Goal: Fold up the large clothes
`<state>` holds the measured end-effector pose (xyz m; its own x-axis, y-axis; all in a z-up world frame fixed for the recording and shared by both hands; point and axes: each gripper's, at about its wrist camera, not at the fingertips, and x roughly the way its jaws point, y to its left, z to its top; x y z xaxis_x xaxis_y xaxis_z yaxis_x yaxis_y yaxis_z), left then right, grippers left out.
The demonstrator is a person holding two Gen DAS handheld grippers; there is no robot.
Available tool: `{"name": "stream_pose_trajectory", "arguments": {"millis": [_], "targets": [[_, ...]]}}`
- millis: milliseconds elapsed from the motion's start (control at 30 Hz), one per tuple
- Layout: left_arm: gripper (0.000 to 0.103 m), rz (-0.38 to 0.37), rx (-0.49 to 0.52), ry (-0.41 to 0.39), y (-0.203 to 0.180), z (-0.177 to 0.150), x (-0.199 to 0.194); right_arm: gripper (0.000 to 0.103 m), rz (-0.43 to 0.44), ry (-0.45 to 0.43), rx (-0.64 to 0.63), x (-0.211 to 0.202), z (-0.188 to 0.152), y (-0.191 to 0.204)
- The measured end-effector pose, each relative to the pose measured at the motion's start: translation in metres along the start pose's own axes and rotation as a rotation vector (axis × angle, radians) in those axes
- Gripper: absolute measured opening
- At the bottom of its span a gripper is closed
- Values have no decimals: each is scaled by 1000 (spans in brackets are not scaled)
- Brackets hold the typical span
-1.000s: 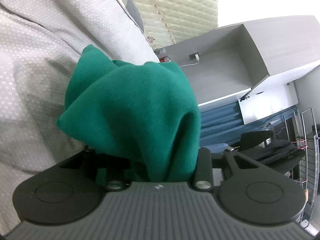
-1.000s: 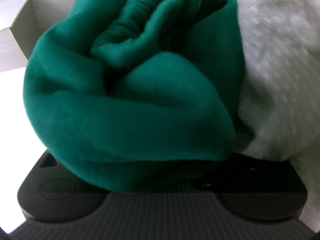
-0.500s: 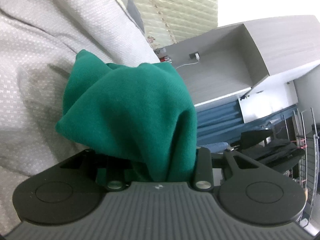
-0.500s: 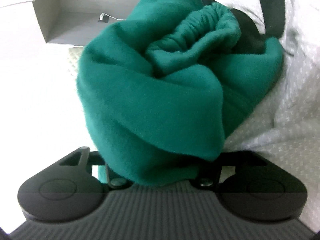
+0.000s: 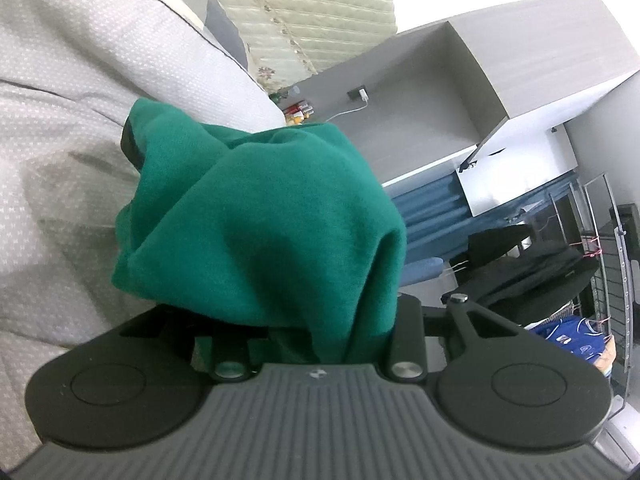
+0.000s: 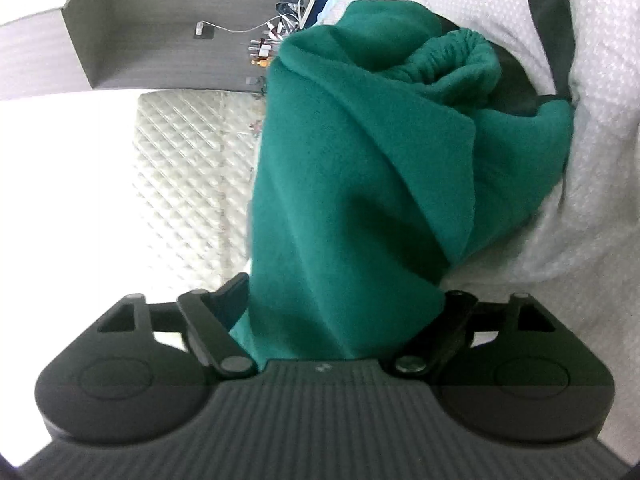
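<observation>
The green fleece garment [image 5: 260, 216] hides both grippers' fingers; left gripper [image 5: 304, 312] clenches it, right gripper [image 6: 344, 312] grip unclear, jaws just widening; grey bedsheet [image 5: 60, 120] behind; no readable writing.

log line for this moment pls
left gripper: shut on green garment | right gripper: jaws just opening, garment between | surface: grey bedding

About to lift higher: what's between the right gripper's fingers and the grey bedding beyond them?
Only the green garment. In the right wrist view it fills the right gripper and bunches up toward the grey bedding, its elastic cuff on top.
</observation>
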<state>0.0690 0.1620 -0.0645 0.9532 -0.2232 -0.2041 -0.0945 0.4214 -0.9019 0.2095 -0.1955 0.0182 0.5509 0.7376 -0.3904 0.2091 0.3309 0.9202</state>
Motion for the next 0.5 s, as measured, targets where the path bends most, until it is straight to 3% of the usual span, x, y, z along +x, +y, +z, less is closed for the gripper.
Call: {"name": "stream_pose_trajectory", "arguments": {"millis": [300,500], "targets": [[41,-10,-39,7,8,0,6,87,71,-12,81,4,5,-17],[41,0,-29,11,9,-2,7,87,-50,1,129,19,1,-37]]}}
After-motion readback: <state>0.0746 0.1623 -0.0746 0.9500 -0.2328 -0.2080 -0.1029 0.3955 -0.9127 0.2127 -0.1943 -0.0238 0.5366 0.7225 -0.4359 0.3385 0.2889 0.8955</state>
